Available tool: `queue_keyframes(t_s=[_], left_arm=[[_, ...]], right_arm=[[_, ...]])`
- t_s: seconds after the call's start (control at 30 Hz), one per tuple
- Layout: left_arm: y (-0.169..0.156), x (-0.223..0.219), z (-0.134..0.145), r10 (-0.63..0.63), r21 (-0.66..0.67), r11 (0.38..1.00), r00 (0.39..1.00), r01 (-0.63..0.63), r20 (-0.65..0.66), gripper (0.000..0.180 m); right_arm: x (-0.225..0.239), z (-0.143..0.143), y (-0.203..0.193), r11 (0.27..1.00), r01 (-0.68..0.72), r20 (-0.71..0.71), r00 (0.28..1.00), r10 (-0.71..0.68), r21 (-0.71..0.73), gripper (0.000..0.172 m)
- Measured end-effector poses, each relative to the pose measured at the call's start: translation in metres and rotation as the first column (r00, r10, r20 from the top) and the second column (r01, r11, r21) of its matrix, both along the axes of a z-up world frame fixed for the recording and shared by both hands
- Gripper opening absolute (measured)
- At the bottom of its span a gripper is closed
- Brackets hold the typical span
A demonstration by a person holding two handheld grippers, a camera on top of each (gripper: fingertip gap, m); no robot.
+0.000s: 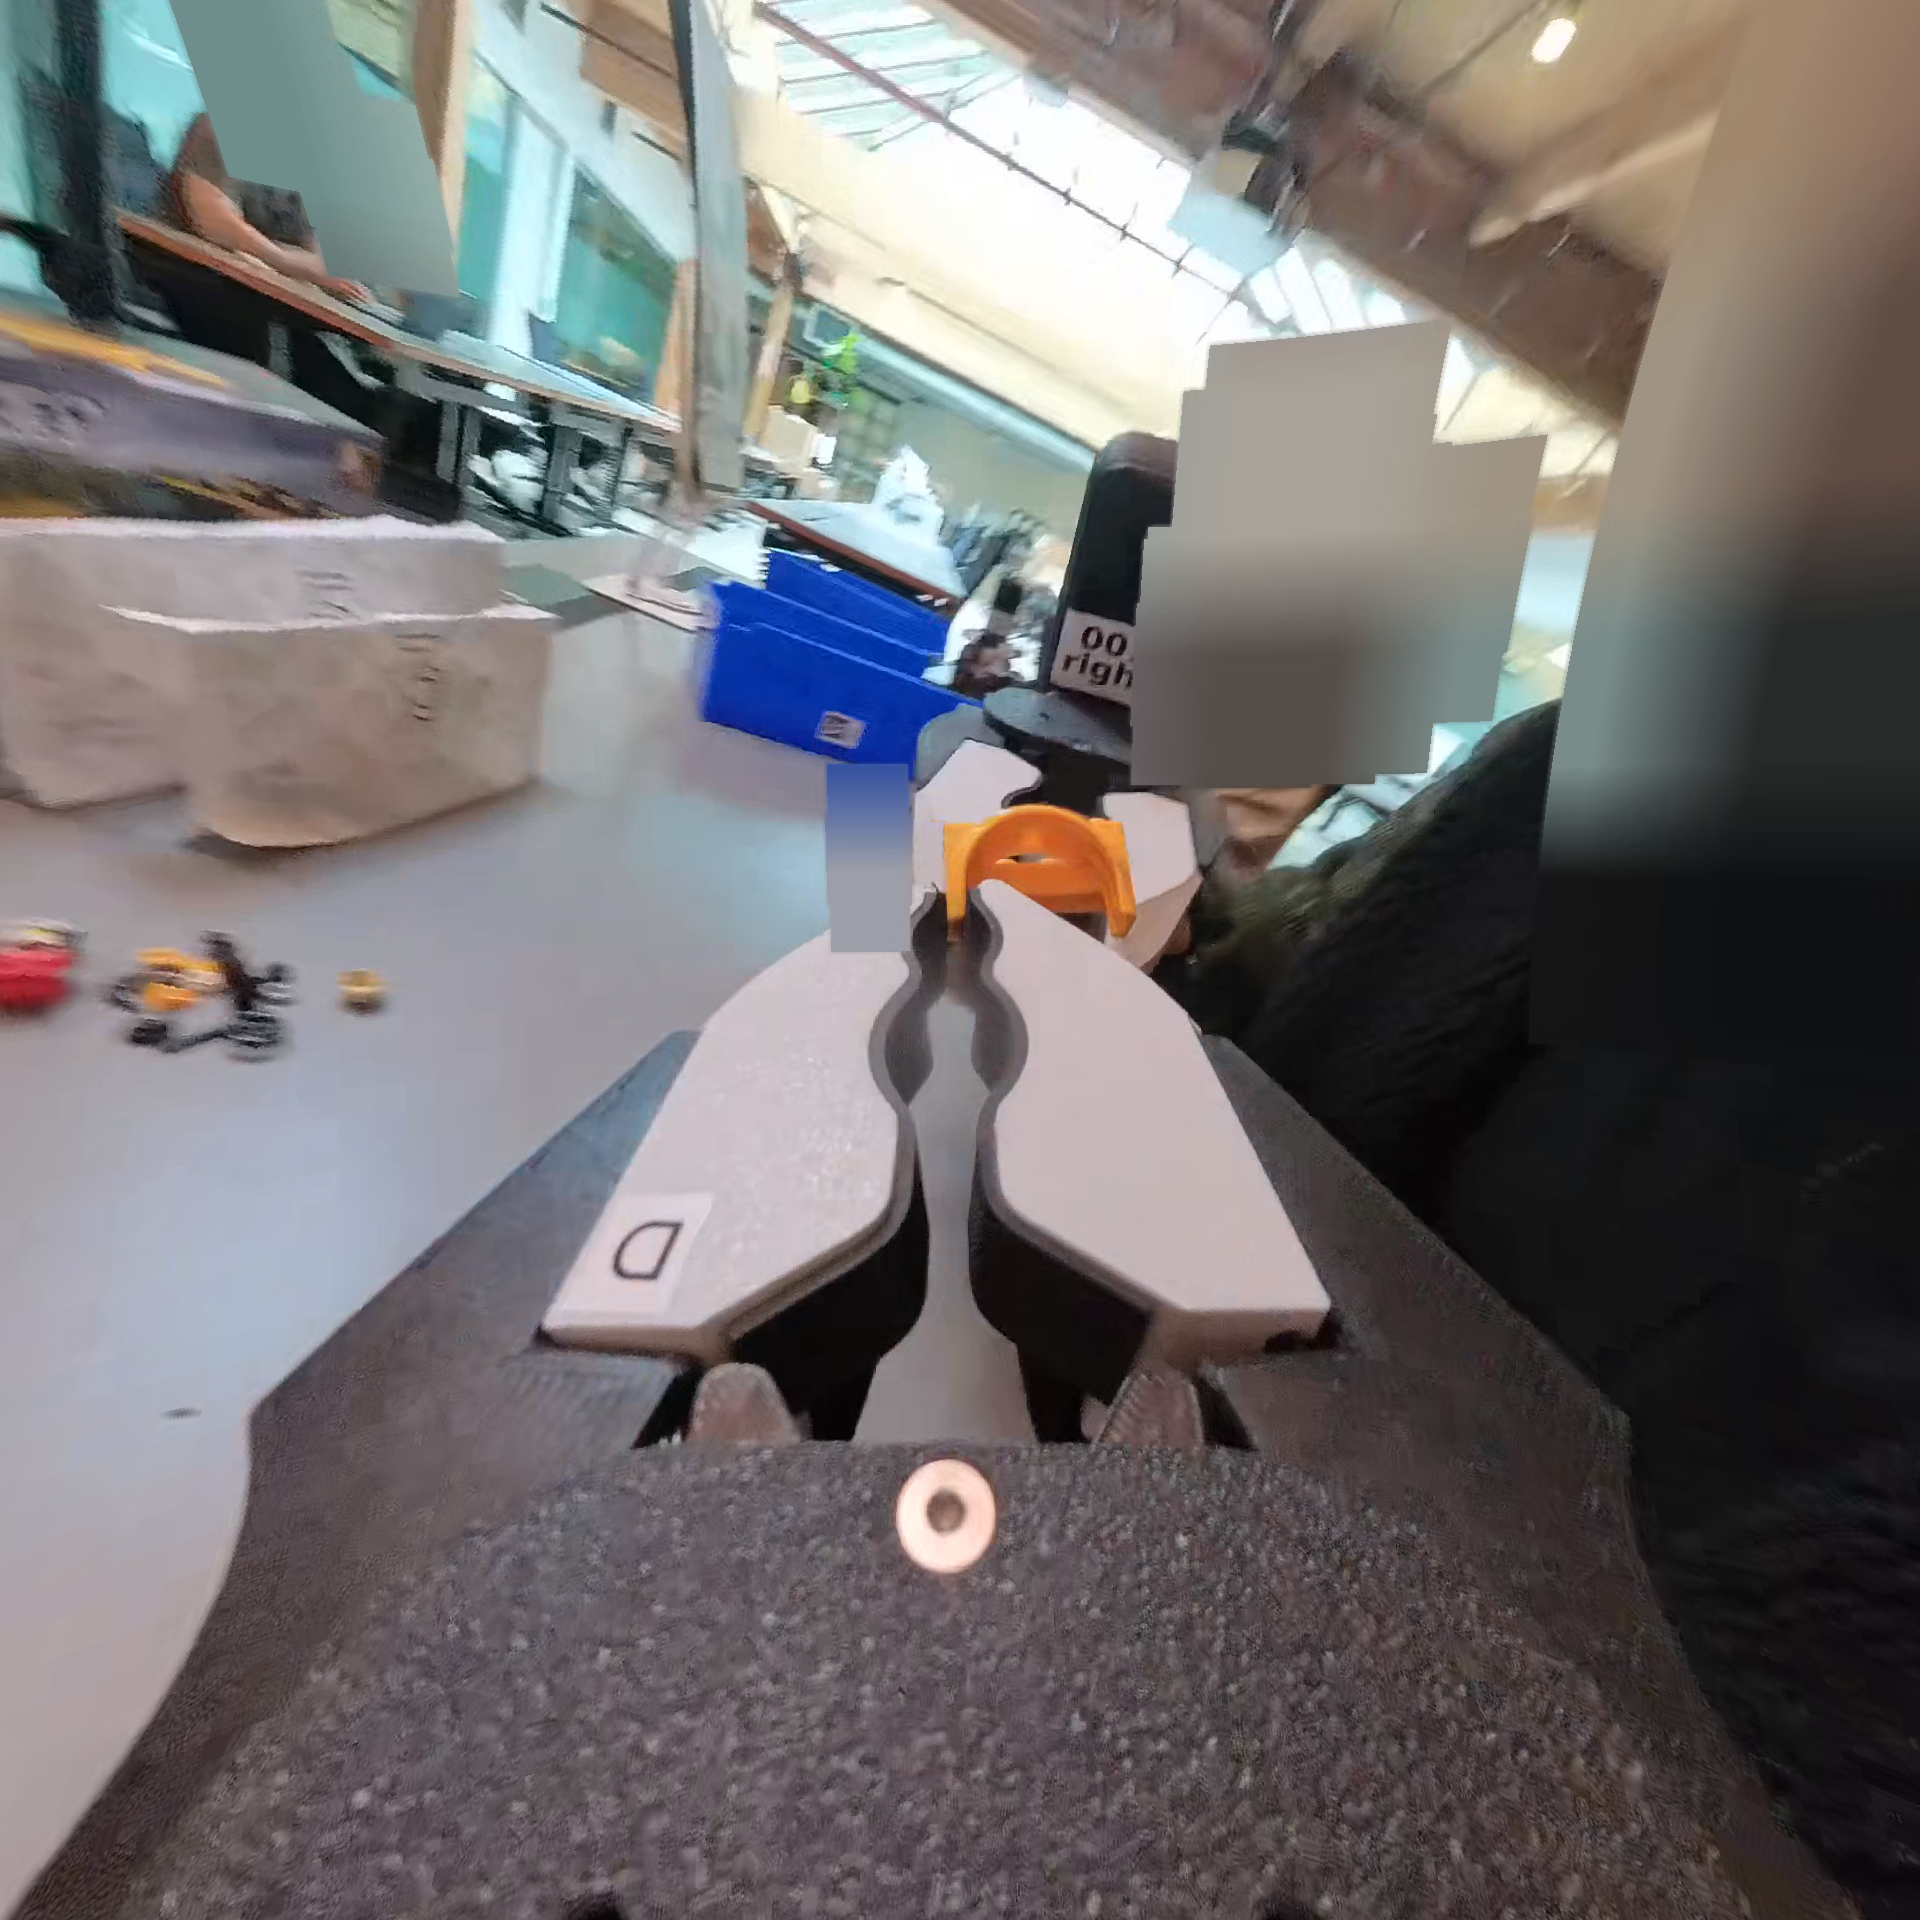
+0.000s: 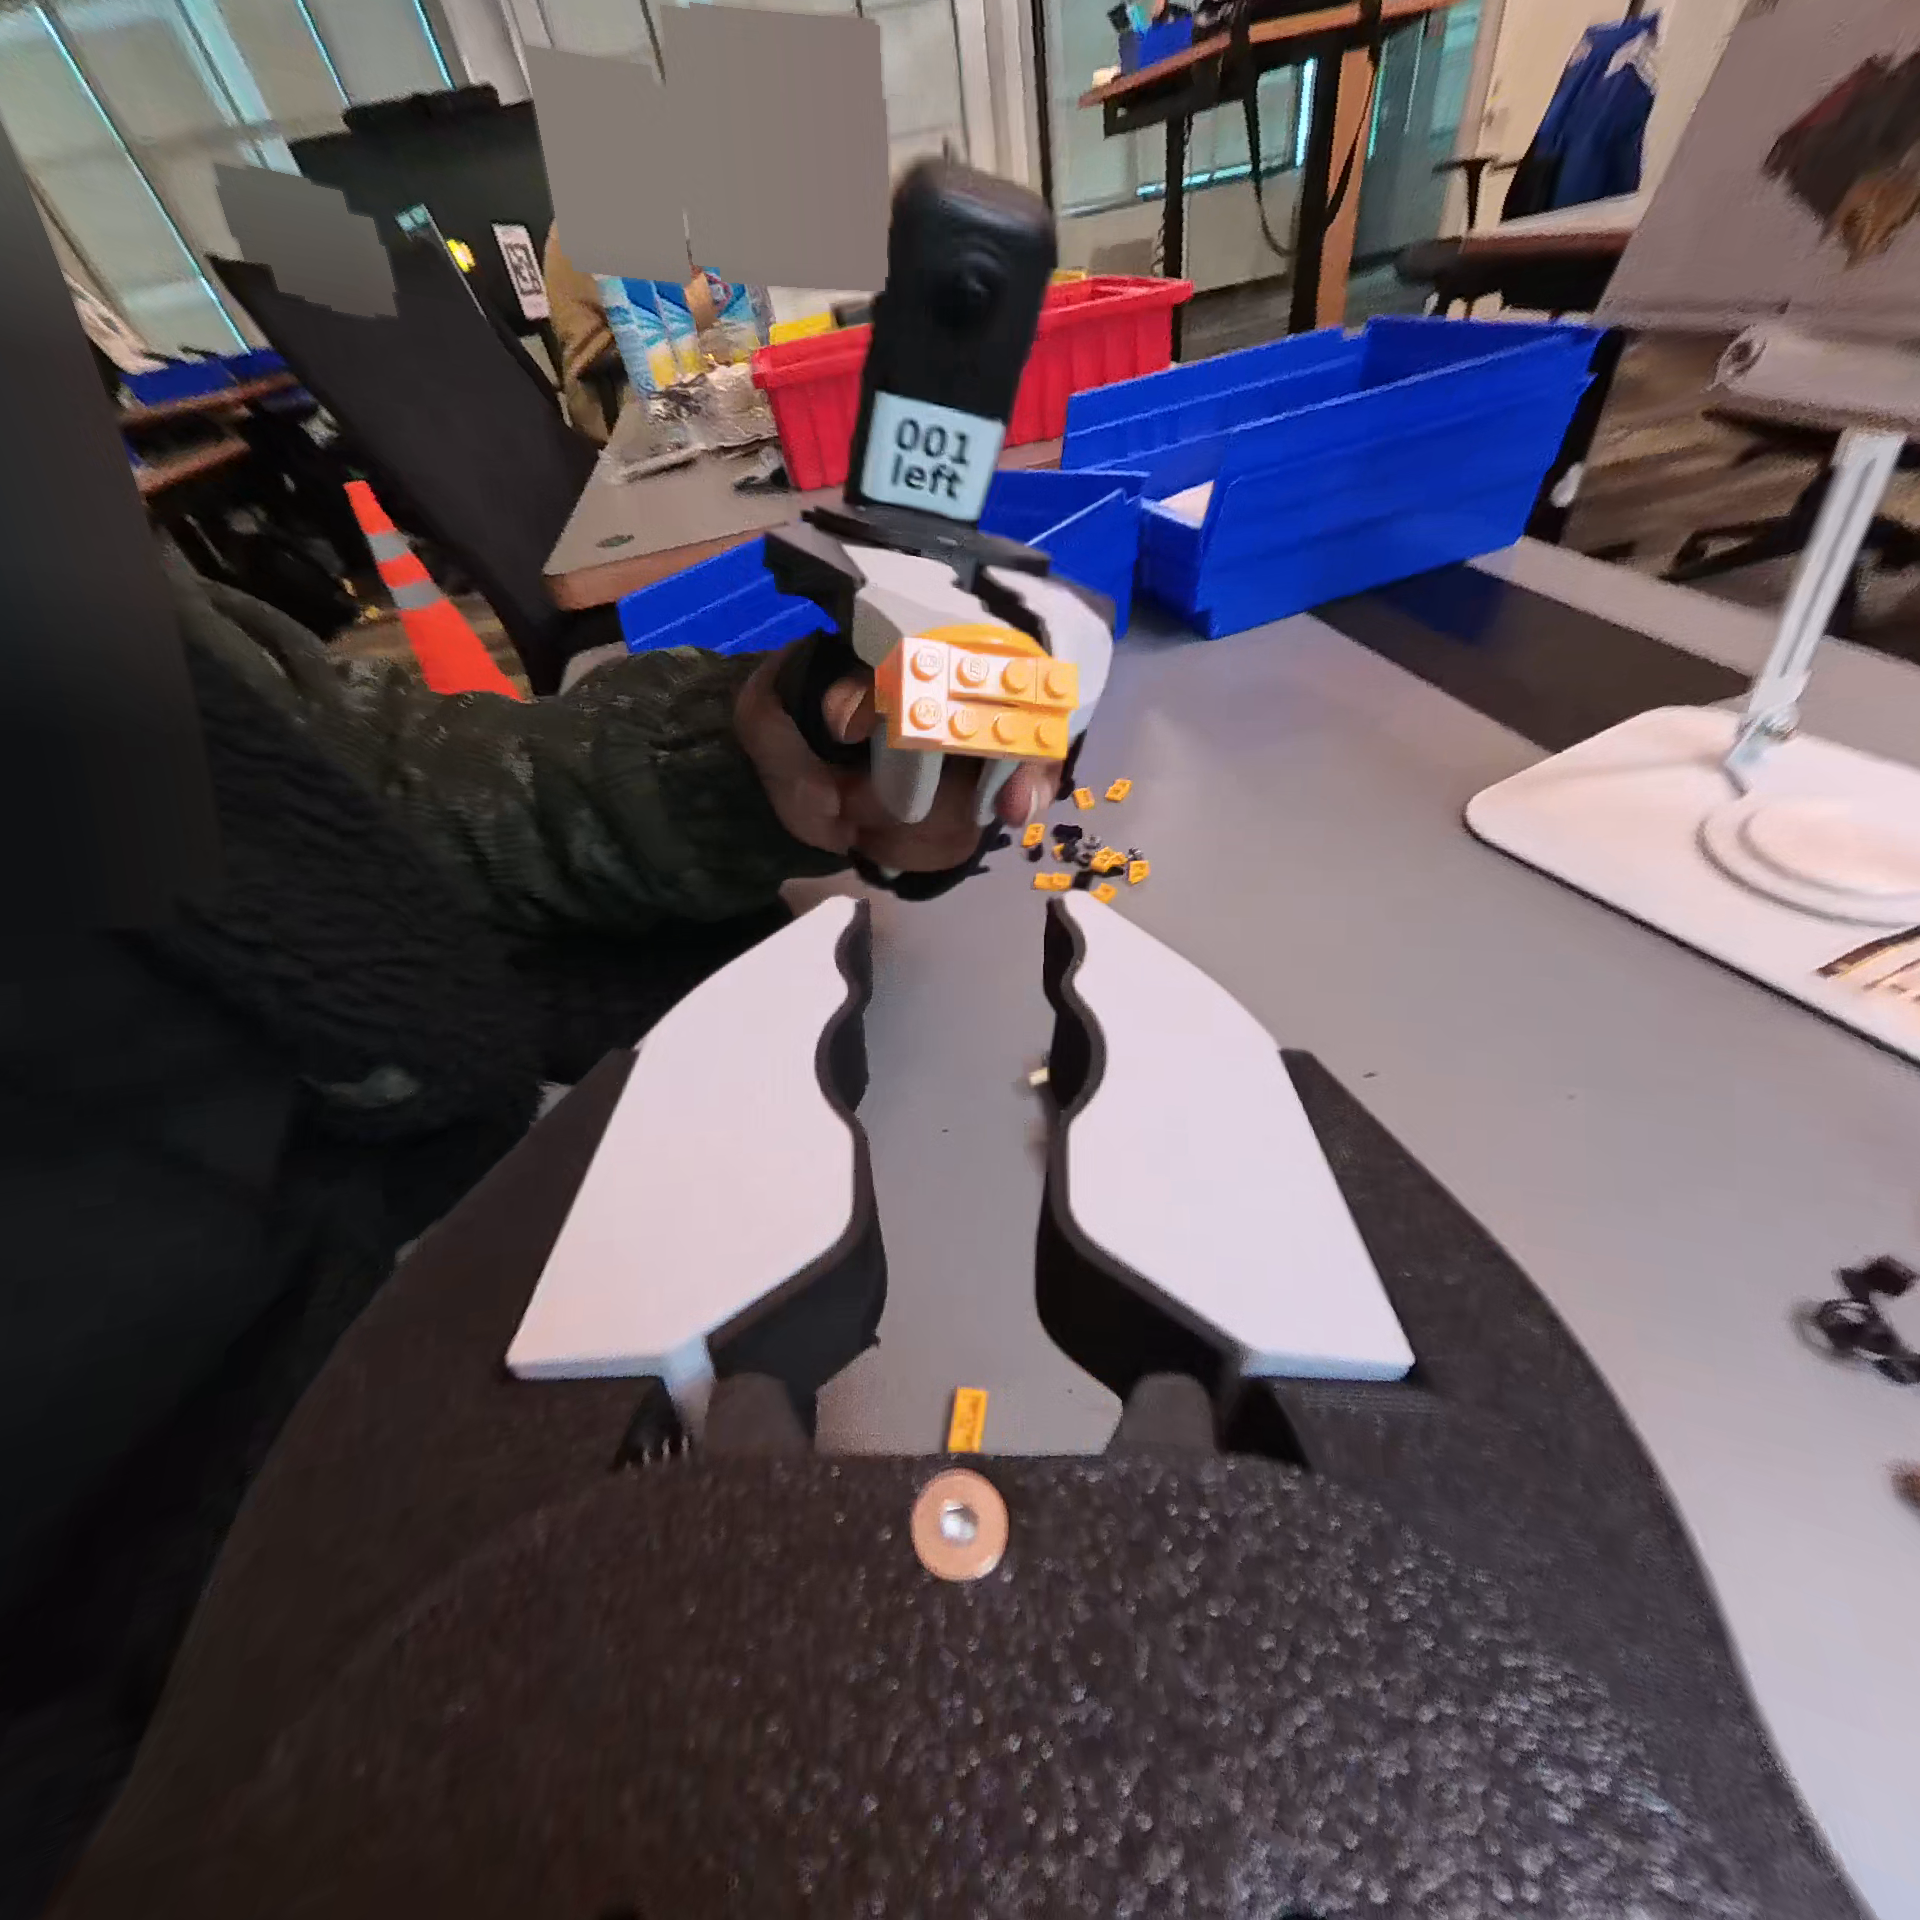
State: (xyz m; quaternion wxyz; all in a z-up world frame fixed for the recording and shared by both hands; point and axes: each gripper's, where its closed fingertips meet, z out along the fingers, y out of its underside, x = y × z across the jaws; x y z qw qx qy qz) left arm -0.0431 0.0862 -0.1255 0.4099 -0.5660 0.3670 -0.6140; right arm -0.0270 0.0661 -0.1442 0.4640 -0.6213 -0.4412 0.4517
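Above the grey bench (image 2: 1455, 935), an orange brick assembly (image 2: 977, 694) is held up in the air by the left tool (image 1: 961, 914), whose fingers are brought together on one thin leg of the piece. Seen from the left wrist view, the same assembly (image 1: 1039, 857) shows its arched underside, and only its near edge is pinched between the two white fingertips (image 1: 1023, 914); the rest juts out beyond them, towards the right tool. This grip by the edge appears chosen so that the studded face is left free and turned towards the other tool.

The right tool (image 2: 956, 914) is held apart, with nothing between its fingers (image 2: 790, 997) but bare bench, and it is pointed at the studded face from a little way off, not touching it. Beyond its tips a scatter of small orange and dark pieces (image 2: 1091, 847) lies on the bench, within easy reach. One small orange tile (image 2: 966, 1418) is seen on the bench close to the base of the fingers. Farther back, blue bins (image 2: 1330, 478) and a red bin (image 2: 1091, 353) are set.
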Motion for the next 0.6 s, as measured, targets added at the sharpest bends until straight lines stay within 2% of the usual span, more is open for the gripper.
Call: queue_keyframes(t_s=[0.1,0.27,0.47,0.6], left_arm=[[-0.006,0.007,-0.001,-0.073,-0.102,0.992,0.996,0.078,0.055,0.002],[-0.012,0.017,-0.008,-0.113,-0.170,0.978,0.992,0.121,0.054,0.003],[-0.015,0.022,-0.012,-0.123,-0.180,0.976,0.992,0.126,0.029,0.003],[-0.017,0.023,-0.013,-0.114,-0.107,0.988,0.993,0.113,0.000,0.003]], right_arm=[[0.000,0.002,-0.001,0.999,0.009,0.002,1.000,-0.009,0.051,0.034],[0.000,0.004,-0.001,1.000,0.003,-0.025,1.000,-0.003,0.027,0.037],[-0.001,0.007,-0.005,0.997,-0.044,-0.080,0.996,0.039,-0.062,0.041],[-0.002,0.009,-0.008,0.990,-0.086,-0.122,0.990,0.072,-0.116,0.043]])
